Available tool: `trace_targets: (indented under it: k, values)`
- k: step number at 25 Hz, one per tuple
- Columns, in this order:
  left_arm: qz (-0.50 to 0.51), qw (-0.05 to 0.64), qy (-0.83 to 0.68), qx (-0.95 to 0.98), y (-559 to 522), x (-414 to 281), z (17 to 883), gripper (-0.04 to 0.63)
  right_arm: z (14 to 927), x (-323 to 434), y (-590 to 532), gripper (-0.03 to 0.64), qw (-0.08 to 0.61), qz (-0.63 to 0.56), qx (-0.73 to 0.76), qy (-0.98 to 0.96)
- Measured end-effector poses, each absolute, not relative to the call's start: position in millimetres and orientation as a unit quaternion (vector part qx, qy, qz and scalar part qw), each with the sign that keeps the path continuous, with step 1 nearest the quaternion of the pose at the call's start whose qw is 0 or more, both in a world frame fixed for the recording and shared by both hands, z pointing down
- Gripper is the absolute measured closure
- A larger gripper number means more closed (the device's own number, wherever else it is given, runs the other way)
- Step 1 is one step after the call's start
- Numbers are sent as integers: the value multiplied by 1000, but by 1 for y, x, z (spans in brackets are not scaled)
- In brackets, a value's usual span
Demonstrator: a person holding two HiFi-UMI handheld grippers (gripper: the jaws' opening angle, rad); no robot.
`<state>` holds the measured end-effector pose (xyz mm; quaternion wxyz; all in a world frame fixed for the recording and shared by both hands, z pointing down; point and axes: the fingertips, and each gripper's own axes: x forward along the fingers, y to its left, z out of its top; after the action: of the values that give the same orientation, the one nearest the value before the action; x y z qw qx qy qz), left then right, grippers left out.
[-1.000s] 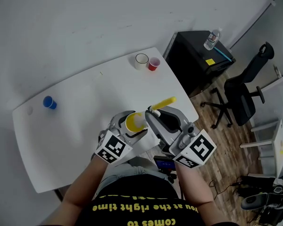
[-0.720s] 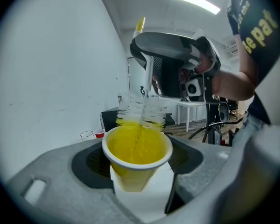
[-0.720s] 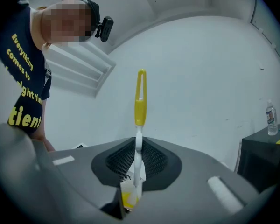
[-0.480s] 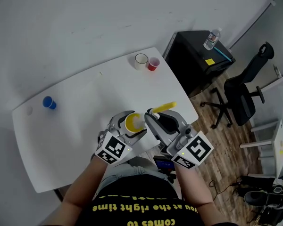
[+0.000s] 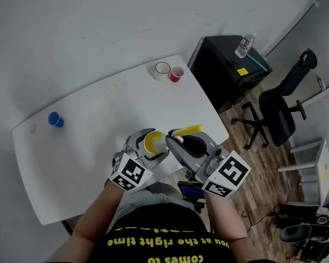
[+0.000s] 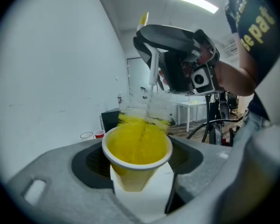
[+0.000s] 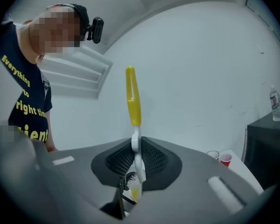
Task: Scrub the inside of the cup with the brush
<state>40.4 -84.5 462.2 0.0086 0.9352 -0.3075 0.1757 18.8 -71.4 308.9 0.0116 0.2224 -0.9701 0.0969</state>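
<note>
Wears a black T-shirt with yellow lettering; has grey left gripper, grey right gripper, black-and-white marker cubes behind the jaws.

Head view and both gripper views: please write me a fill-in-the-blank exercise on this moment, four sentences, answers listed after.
1. The left gripper is shut on a cup that is ___ inside.
2. On the brush, the right gripper is shut on the ___ neck below the yellow handle.
3. The lone cup near the left end of the table is ___.
4. The small cup beside the white-rimmed cup is ___.

Missing words: yellow; white; blue; red.
</note>
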Motion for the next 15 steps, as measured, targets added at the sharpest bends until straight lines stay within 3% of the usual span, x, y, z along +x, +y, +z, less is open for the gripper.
trace_targets:
  k: [15]
  values:
    - [172, 20, -307, 936, -83, 41, 462, 250, 290, 17, -69, 574, -7, 95, 218, -971]
